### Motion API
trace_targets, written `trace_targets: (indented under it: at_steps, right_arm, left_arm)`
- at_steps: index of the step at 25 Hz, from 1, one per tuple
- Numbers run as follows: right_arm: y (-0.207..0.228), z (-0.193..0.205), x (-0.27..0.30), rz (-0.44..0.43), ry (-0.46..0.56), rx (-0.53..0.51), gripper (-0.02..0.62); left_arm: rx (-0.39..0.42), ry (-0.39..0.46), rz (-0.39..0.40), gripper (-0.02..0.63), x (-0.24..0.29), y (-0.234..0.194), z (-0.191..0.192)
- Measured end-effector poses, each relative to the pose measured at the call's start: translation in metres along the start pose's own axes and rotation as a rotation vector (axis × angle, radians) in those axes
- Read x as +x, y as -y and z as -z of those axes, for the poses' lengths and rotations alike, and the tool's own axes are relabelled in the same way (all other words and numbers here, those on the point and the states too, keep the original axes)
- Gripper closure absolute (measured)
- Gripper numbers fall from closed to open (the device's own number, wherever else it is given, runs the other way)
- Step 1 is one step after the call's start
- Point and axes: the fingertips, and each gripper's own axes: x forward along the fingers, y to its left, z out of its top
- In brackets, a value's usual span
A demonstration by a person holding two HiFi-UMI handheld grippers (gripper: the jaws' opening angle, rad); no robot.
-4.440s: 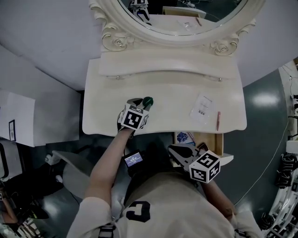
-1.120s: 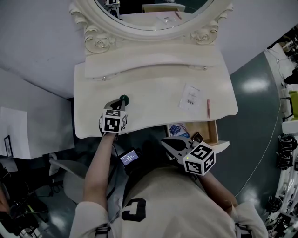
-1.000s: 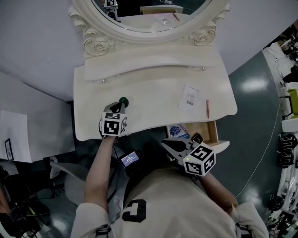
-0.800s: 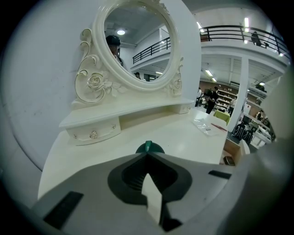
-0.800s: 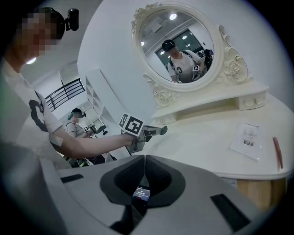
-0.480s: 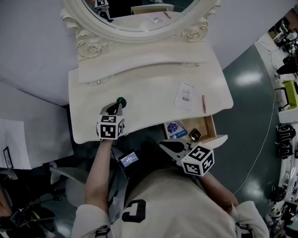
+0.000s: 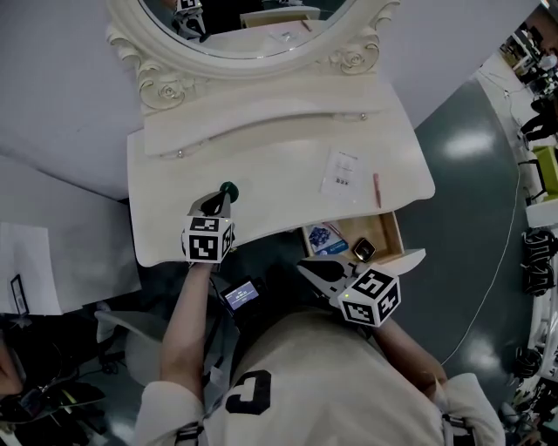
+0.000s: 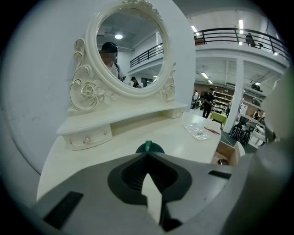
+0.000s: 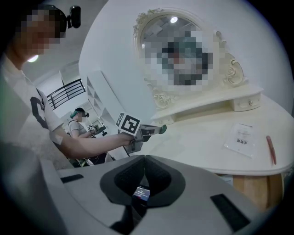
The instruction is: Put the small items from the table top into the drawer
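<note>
Cream dressing table (image 7: pixel 288 165) is standing against the wall, with an oval mirror (image 7: pixel 244 26) in a carved frame rising over its back shelf.

Drawer (image 7: pixel 397 235) is hanging open under the right front edge of the top. A blue-patterned item (image 7: pixel 326 237) is lying at its left end and a small dark round item (image 7: pixel 364 250) nearer its right.

Left gripper (image 7: pixel 223 196) is hovering over the left front of the top and pointing toward the mirror. Its jaws are clamping a small green round piece (image 7: pixel 228 188) at the very tips. The piece is sticking out past the tips toward the mirror and showing edge-on in the left gripper view (image 8: pixel 148 147). No clear long axis on it. Contact with the top: cannot tell.

Right gripper (image 7: pixel 303 267) is hanging in front of the table near the open drawer, jaws pressed together on nothing.

Clear labelled packet (image 7: pixel 342 172) is lying flat on the right half of the top.

Red pen (image 7: pixel 377 189) is lying just right of the packet, its long axis running front to back across the top.
</note>
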Motion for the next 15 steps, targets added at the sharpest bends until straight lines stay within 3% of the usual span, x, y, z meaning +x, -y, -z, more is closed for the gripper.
trace_targets:
  at_steps: [15]
  right_arm:
    - [0.022, 0.012, -0.048, 0.009, 0.03, 0.005, 0.565]
  left_arm:
    - [0.009, 0.039, -0.003, 0.552, -0.012, 0.054, -0.022]
